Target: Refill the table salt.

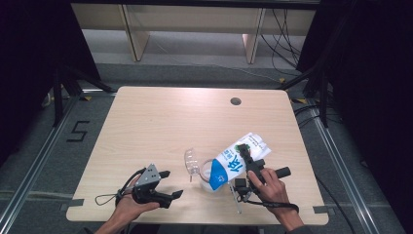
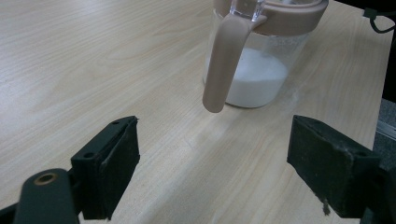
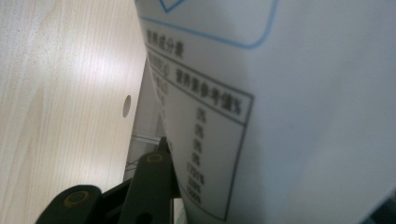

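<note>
right gripper point(image 1: 249, 161): jaws closed on tilted milk carton point(image 1: 234, 163), lower centre-right, above jug point(image 2: 254, 56) | carton: blue-white, Chinese print, nutrition table, not readable | left gripper point(image 1: 171, 184): lower left, jaws wide apart, holding nothing | jug: pink rim, white content

The left gripper point(image 1: 168, 186) is black, with a grey three-cornered plate point(image 1: 148, 176) bolted on top and a thin black cable point(image 1: 108, 197) looping off its rear. In the left gripper view its jaws are blocky black pads with small screw holes, and a brass-ringed pivot sits on one arm. The right gripper point(image 1: 247, 157) is black too, with a stubby cylindrical handle point(image 1: 282, 172) and a black cable point(image 1: 272, 205) across the wrist. Both forearms are bare.
</note>
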A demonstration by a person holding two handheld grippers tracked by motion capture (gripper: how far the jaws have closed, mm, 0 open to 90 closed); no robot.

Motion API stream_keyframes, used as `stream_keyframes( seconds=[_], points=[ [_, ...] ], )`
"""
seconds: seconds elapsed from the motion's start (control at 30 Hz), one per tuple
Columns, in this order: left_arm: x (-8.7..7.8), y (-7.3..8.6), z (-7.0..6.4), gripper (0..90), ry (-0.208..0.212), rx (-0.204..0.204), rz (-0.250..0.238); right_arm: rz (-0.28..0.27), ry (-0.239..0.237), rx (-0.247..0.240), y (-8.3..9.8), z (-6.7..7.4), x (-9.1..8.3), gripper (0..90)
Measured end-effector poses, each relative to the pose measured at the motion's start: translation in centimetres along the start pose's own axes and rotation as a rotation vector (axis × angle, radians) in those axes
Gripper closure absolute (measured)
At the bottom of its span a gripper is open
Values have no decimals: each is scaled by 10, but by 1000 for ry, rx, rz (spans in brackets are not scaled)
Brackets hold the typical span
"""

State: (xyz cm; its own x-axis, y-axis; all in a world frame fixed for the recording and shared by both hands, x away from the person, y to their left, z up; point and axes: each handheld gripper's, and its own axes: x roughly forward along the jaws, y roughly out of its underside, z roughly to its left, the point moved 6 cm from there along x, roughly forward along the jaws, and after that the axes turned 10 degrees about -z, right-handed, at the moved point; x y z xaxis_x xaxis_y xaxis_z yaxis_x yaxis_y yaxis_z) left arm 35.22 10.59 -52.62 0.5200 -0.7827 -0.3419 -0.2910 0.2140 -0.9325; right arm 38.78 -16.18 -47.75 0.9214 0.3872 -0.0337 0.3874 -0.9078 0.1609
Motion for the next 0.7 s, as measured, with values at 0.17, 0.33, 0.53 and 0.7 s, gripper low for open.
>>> stream_keyframes(
  seconds=[0.17,0.33,0.53,0.7],
  points=[
    [0,0,0,162,0,0,0,-7,5,-6,0,-1,0,668],
    [0,0,0,162,2,0,-2,-11,11,-19,0,-3,1,669],
    [0,0,0,162,-1,0,0,-6,2,-23,0,-3,0,669],
    [0,0,0,162,2,-1,-3,3,3,-4,0,-1,0,671]
  ],
)
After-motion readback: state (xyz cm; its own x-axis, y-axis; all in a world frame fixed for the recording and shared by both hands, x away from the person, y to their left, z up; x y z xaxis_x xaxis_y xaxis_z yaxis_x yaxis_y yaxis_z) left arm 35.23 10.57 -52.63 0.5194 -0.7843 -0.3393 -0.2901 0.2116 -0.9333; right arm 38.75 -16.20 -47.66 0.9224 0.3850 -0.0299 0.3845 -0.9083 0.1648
